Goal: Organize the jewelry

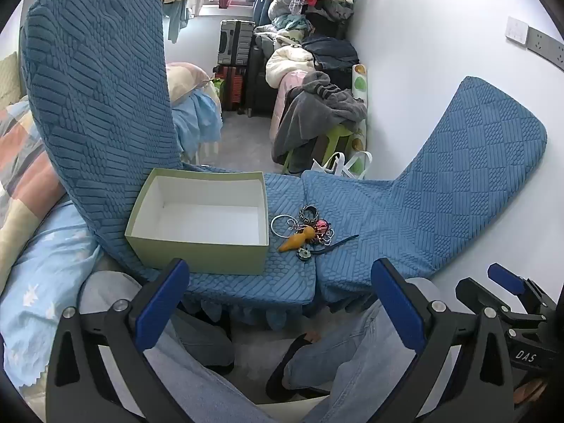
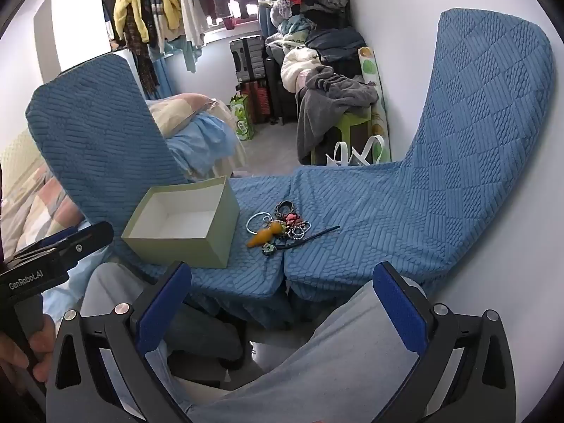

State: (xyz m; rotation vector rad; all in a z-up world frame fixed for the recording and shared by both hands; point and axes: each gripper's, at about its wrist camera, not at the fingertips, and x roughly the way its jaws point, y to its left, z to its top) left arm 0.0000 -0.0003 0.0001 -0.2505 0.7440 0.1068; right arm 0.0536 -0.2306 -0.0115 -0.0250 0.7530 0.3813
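- Left gripper [image 1: 282, 294]: jaws spread wide, nothing between the blue pads; it hangs above the person's jeans-clad legs [image 1: 352, 349], short of the chair seats, pointing down at them.
- Right gripper [image 2: 282, 298]: jaws equally wide apart, nothing held; same hovering pose over the lap.
- Two chairs in blue textured covers [image 1: 405, 218] stand side by side, seats touching, backs splayed outward.
- Pale green box [image 1: 201, 222], lid off, white inside, nothing in it; it sits on the left seat against that chair's back.
- Jewelry pile [image 1: 306, 232] lies just right of the box, apart from it, straddling the seam between seats.
- Pile contents: silver bangle [image 1: 280, 226], orange carrot-shaped charm [image 1: 298, 239], black patterned ring-shaped piece [image 1: 309, 213], pink bead piece, beaded chain, dark blue stick [image 1: 340, 241] pointing right.
- A hand [image 2: 35, 349] grips the left tool's handle, seen in the right wrist view.
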